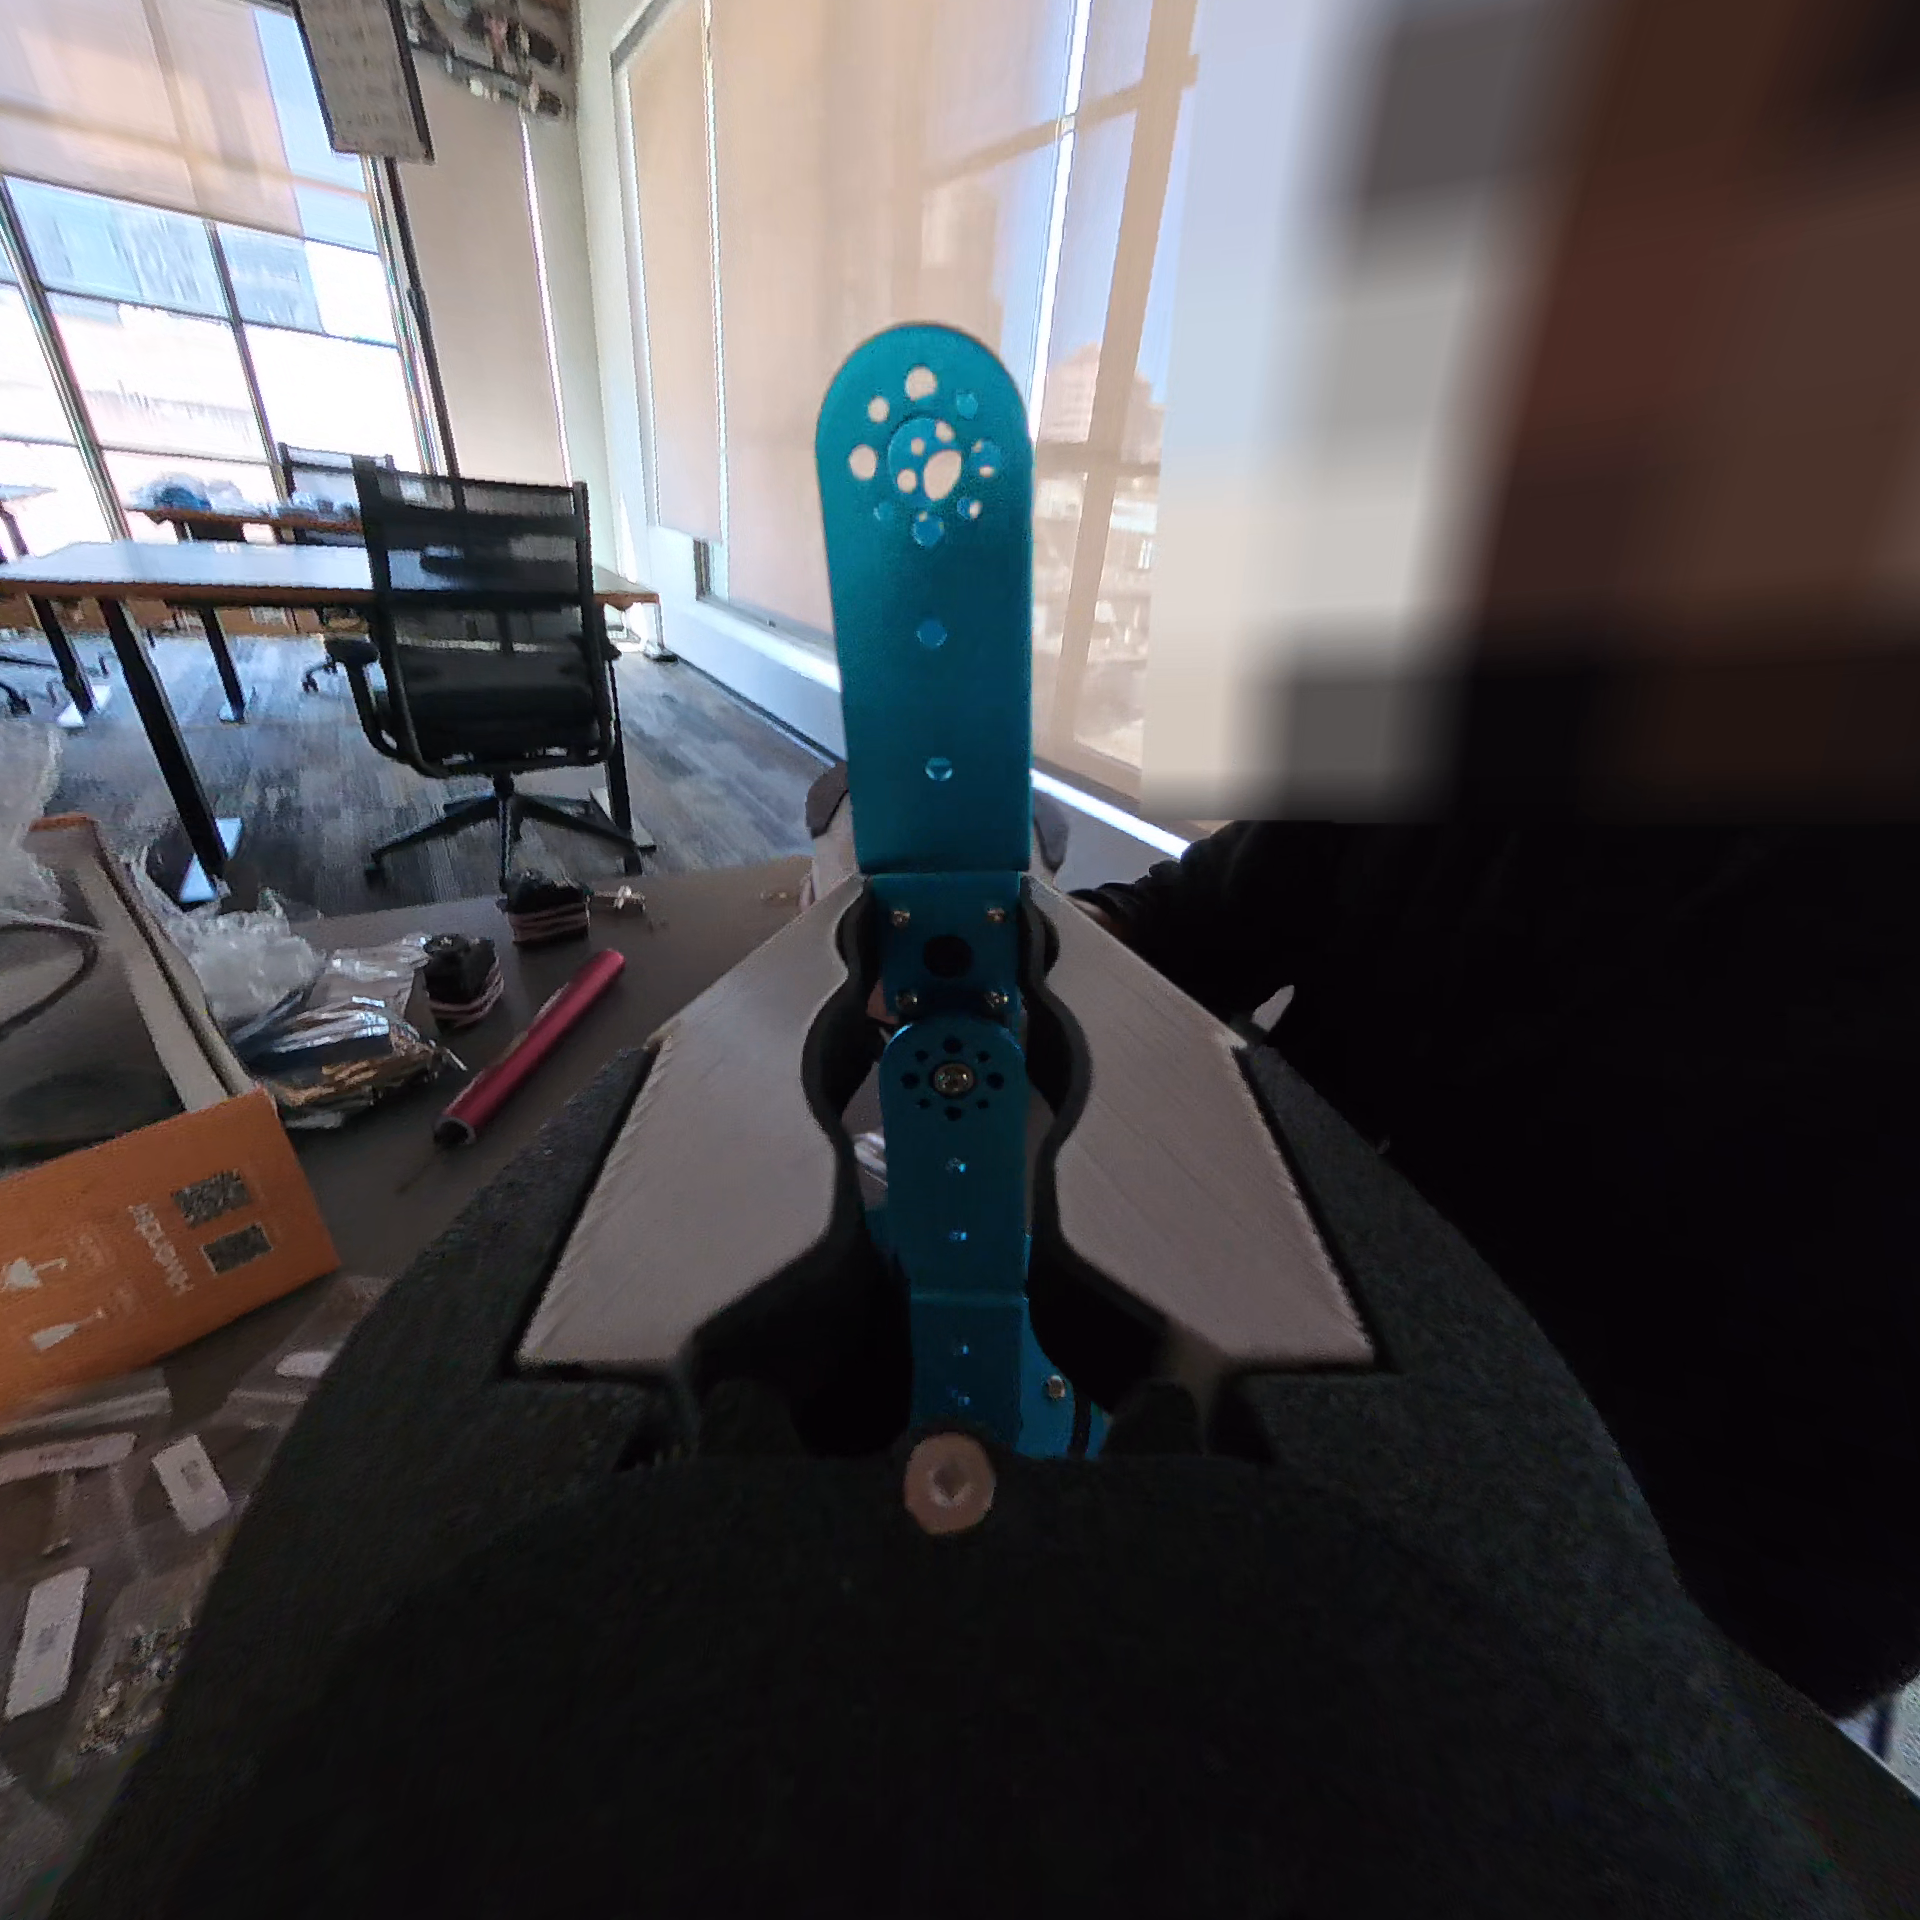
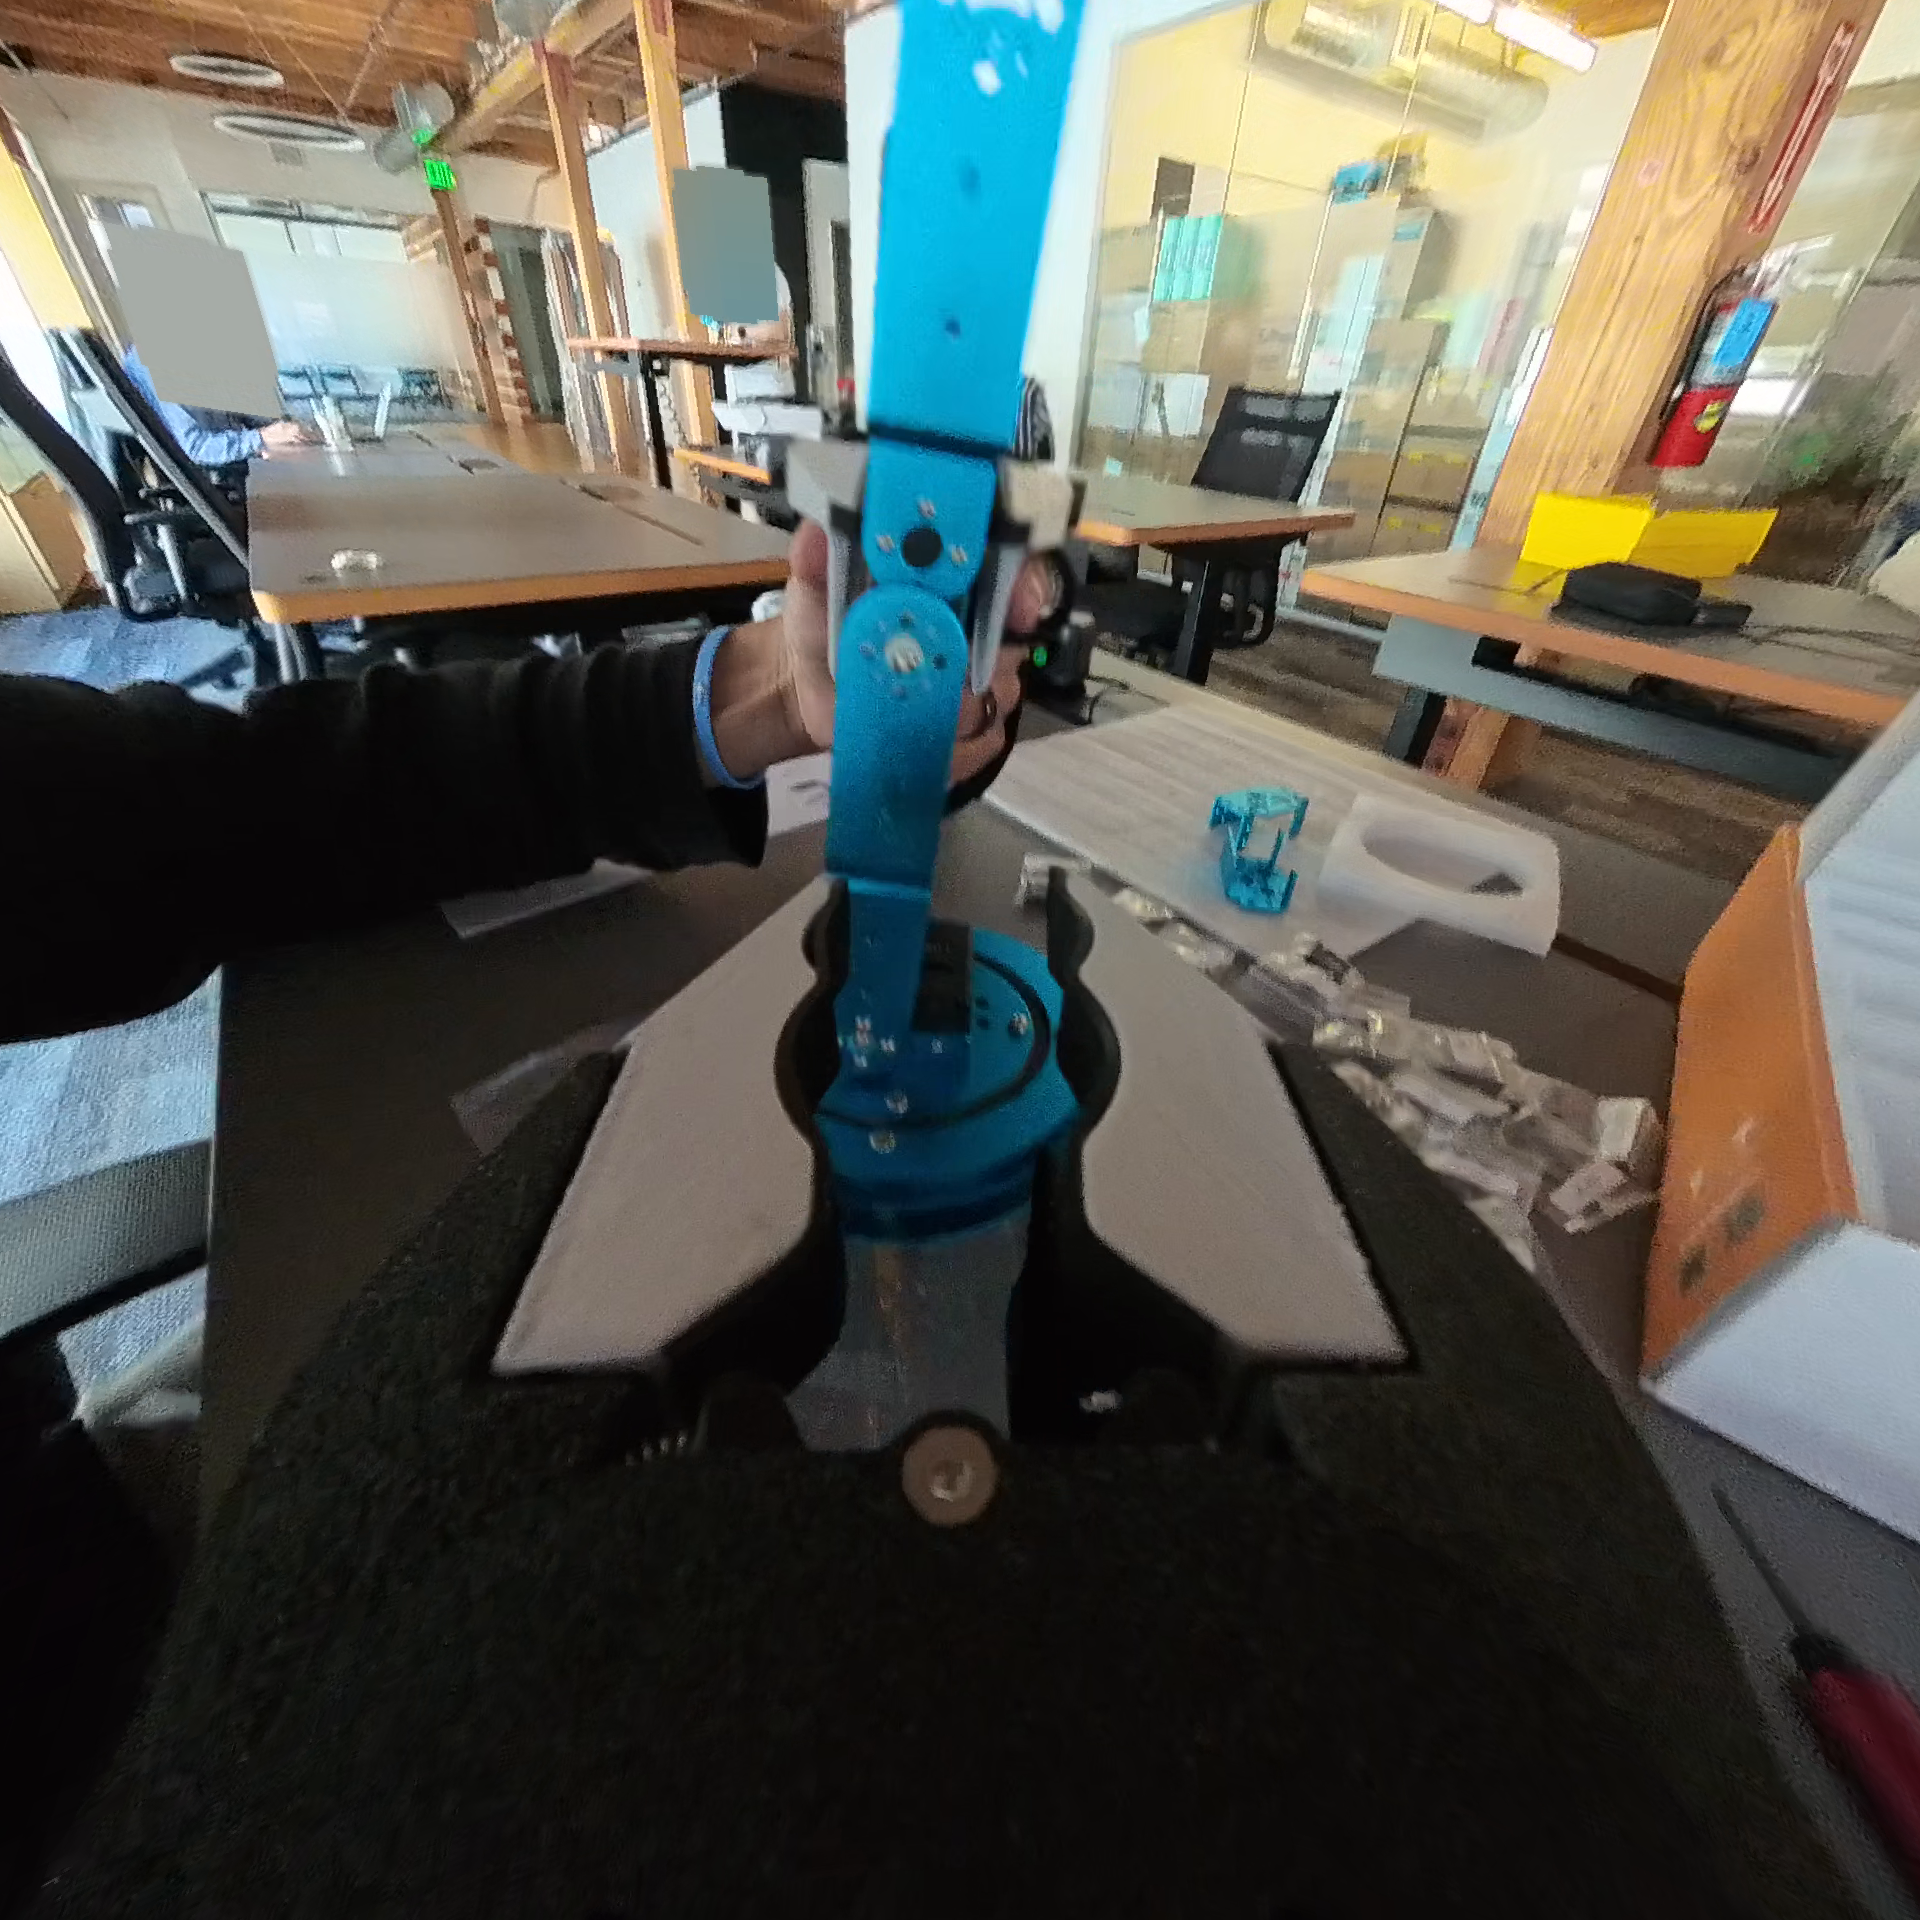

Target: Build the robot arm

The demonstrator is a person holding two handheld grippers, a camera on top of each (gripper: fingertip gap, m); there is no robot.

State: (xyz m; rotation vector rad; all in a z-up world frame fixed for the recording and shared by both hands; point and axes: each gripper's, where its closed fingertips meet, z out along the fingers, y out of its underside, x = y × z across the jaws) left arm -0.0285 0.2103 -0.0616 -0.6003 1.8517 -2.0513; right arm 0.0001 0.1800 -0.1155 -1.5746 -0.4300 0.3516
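Observation:
A blue metal robot arm made of perforated brackets stands upright between both grippers. My left gripper is shut on its middle joint block; the long upper link rises above the fingertips. My right gripper is shut on the arm's round blue base, which sits in the curved hollow of the fingers. In the right wrist view the left gripper shows higher up on the same arm, held by a hand in a black sleeve.
On the dark table lie a red tube, two small black servos, plastic bags and an orange box. On the right side are a small blue bracket, a white foam piece, bagged screws and an orange-white box. Across from one pair of fingers to the other is roughly 7 centimetres.

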